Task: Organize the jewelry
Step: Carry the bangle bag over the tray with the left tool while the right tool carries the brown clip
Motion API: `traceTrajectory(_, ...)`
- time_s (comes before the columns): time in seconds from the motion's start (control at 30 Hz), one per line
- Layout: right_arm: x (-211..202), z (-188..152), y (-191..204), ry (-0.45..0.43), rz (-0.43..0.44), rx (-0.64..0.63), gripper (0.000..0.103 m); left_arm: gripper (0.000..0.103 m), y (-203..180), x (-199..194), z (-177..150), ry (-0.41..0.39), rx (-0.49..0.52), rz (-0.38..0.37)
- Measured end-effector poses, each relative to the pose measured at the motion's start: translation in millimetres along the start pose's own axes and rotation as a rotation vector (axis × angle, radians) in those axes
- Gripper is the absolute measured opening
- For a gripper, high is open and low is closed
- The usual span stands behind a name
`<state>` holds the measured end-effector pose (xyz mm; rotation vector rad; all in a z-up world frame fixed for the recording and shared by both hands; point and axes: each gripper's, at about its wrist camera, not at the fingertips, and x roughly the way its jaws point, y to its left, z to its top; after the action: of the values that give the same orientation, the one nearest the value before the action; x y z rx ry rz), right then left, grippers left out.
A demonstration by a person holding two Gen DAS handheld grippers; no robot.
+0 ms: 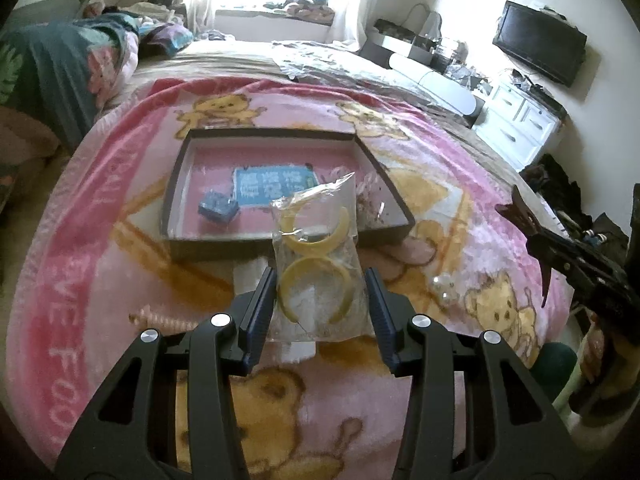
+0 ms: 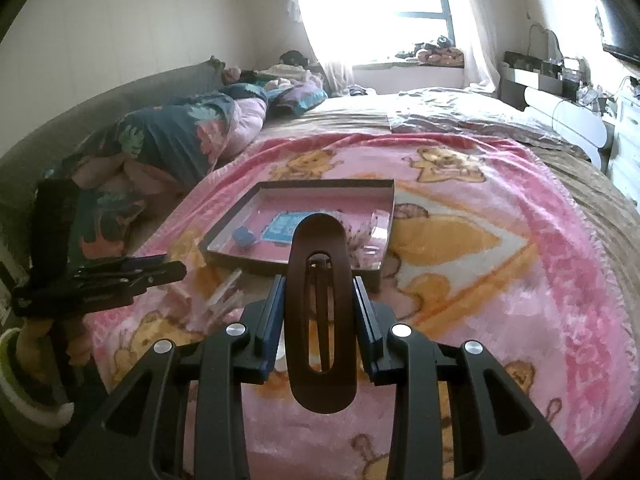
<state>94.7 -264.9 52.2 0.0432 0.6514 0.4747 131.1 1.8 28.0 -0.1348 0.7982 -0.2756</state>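
Note:
My left gripper [image 1: 320, 300] is shut on a clear plastic bag [image 1: 316, 248] that holds two yellow hoops. The bag hangs above the blanket, and its top reaches over the near wall of a shallow dark box with a pink floor [image 1: 280, 148]. In the box lie a small blue case [image 1: 218, 206], a blue card [image 1: 276, 186] and clear packets [image 1: 372, 200]. My right gripper [image 2: 320, 308] is shut on a dark brown oval hair clip [image 2: 320, 320], which stands on end before the same box [image 2: 304, 186]. The right gripper [image 1: 540, 240] also shows at the right edge of the left wrist view.
A pink bear-print blanket [image 1: 460, 208] covers the bed. On it lie a pearl piece [image 1: 444, 292], a pink twisted item [image 1: 168, 320] and clear packets [image 2: 224, 292]. Bedding [image 2: 180, 136] is piled at the left, and white drawers [image 1: 516, 120] stand at the right.

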Motion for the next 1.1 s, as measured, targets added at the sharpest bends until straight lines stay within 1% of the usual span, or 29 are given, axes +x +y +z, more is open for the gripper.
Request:
traceTrajectory(0.1,0,5,1,-0.008,-0.003,-0.002,0.031,0.037,0,1,12,-0.018,0.010,0.001)
traceTrajectory(0.43,12,31,10,-0.028,0.007,-0.014,0.031,0.037,11,10,38,-0.033,-0.005,0.000)
traceTrajectory(0.8,38,63,21,-0.043,0.011,-0.043,0.031,0.037,29,17,68,-0.064,-0.003,0.036)
traceTrajectory(0.97,56,77,22,-0.040,0.015,-0.045,0.031,0.037,36,30,79,-0.059,0.000,0.050)
traceTrajectory(1.1,71,86,20,-0.036,0.010,-0.041,0.031,0.037,42,47,82,-0.039,-0.003,0.059)
